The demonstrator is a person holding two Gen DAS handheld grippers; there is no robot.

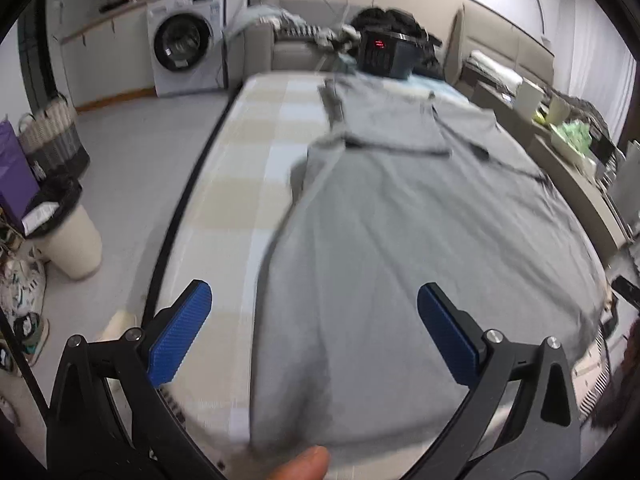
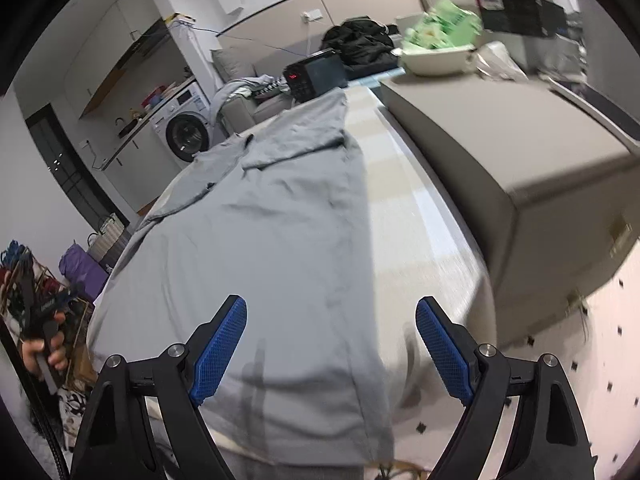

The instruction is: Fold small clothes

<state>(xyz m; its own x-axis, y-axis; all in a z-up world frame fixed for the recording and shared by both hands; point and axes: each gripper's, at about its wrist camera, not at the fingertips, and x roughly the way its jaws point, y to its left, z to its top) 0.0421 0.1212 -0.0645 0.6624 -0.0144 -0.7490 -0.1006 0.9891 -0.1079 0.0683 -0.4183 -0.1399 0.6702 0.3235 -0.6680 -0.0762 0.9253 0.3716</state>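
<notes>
A grey T-shirt (image 1: 400,220) lies spread flat on a table with a checked beige and white cloth (image 1: 236,184), its sleeves folded at the far end. My left gripper (image 1: 314,300) hangs open above the shirt's near left edge, with nothing between its blue pads (image 1: 180,336). In the right wrist view the same grey T-shirt (image 2: 260,248) stretches away from me. My right gripper (image 2: 331,312) stands open over the shirt's near right edge, its pads (image 2: 444,352) apart and holding nothing. A fingertip (image 1: 300,462) shows at the bottom of the left view.
A black device with red digits (image 1: 384,54) and dark clothes sit at the table's far end. A beige cabinet (image 2: 500,152) with a white basin (image 2: 436,60) flanks the right side. A washing machine (image 1: 184,46), a white bin (image 1: 68,240) and baskets stand left.
</notes>
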